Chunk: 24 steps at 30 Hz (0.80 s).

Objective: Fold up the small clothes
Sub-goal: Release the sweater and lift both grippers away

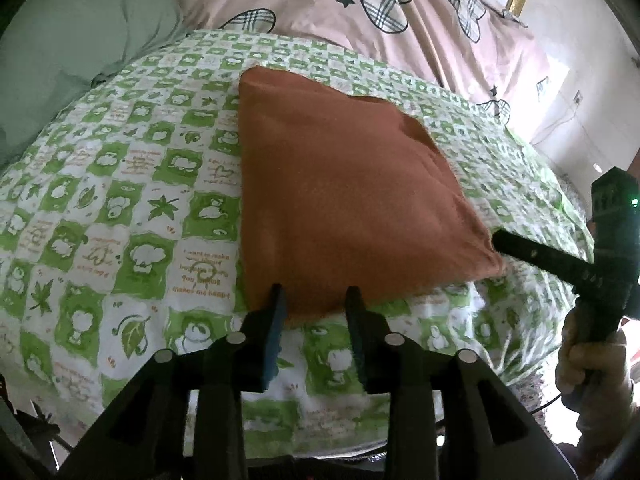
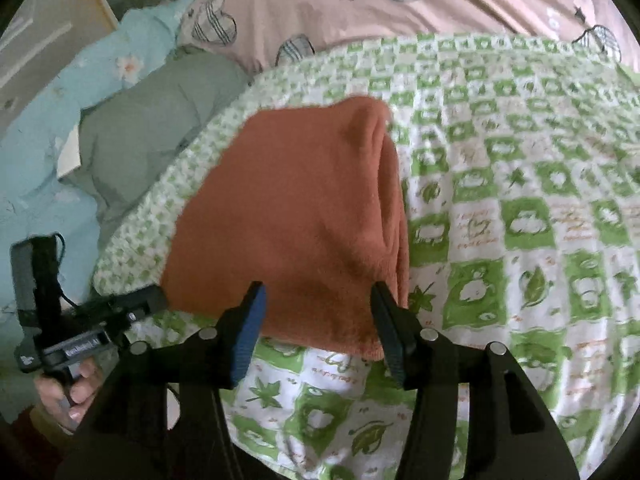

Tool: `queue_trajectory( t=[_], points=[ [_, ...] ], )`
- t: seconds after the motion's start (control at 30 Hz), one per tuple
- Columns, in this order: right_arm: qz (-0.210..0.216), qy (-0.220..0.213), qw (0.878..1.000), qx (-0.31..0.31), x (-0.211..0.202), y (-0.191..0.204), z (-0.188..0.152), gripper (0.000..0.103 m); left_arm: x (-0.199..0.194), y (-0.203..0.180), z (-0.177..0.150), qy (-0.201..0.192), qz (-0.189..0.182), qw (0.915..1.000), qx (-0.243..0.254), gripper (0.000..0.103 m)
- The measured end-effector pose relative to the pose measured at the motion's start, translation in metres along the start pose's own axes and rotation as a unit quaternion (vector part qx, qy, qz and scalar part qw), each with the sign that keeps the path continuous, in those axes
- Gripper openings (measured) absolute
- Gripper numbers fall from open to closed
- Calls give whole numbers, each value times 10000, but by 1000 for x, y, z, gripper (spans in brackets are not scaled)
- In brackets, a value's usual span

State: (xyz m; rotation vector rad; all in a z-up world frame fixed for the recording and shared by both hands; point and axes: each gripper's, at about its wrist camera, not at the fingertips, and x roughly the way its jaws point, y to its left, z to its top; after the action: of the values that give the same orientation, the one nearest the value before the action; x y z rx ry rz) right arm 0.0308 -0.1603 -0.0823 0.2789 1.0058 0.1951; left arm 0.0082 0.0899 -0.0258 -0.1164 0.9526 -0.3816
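In your left wrist view, the folded orange cloth [image 1: 344,200] lies on the green checked sheet [image 1: 120,208]; your left gripper [image 1: 316,300] stands released at its near edge. In your right wrist view, your right gripper [image 2: 318,294] gapes wide, the cloth's near edge unpinched between its 2 fingers.

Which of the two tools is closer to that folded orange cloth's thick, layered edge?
Right. The right tool stands open at the near corner by the orange cloth's layered edge; the left tool is open at the opposite near corner.
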Motion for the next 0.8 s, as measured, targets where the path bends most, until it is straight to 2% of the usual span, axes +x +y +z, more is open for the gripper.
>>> queue_trajectory(
  t=[0.1, 0.17, 0.23, 0.3, 0.33, 0.53, 0.67, 0.73, 0.8],
  points=[
    [-71, -164, 9998, -71, -16, 3, 1, 56, -12, 1, -4, -76, 214, 9997, -56, 66],
    [-132, -166, 9997, -127, -21, 5, 0, 58, -20, 0, -7, -134, 382, 9992, -49, 70],
    [-207, -99, 9996, -185, -22, 7, -4, 62, -25, 2, -8, -121, 498, 9987, -43, 79],
    [-260, 43, 9994, -213, -21, 9, -9, 75, -29, 5, -10, -140, 616, 9980, -94, 81],
    [-268, 131, 9993, -235, -19, 10, -11, 78, -29, 6, -10, -130, 664, 9977, -99, 81],
    [-339, 538, 9965, -539, -13, 17, -27, 81, -29, 1, -15, -161, 1267, 9917, 173, 81],
    [-406, 596, 9947, -728, -25, 15, -24, 81, -45, -3, -12, -345, 1414, 9889, 296, 81],
    [-340, 487, 9953, -760, -45, 15, -15, 82, -62, -8, -6, -514, 1396, 9883, 349, 82],
    [-284, 331, 9960, -780, -62, 17, -7, 95, -79, -15, 3, -690, 1328, 9876, 473, 87]
  ],
)
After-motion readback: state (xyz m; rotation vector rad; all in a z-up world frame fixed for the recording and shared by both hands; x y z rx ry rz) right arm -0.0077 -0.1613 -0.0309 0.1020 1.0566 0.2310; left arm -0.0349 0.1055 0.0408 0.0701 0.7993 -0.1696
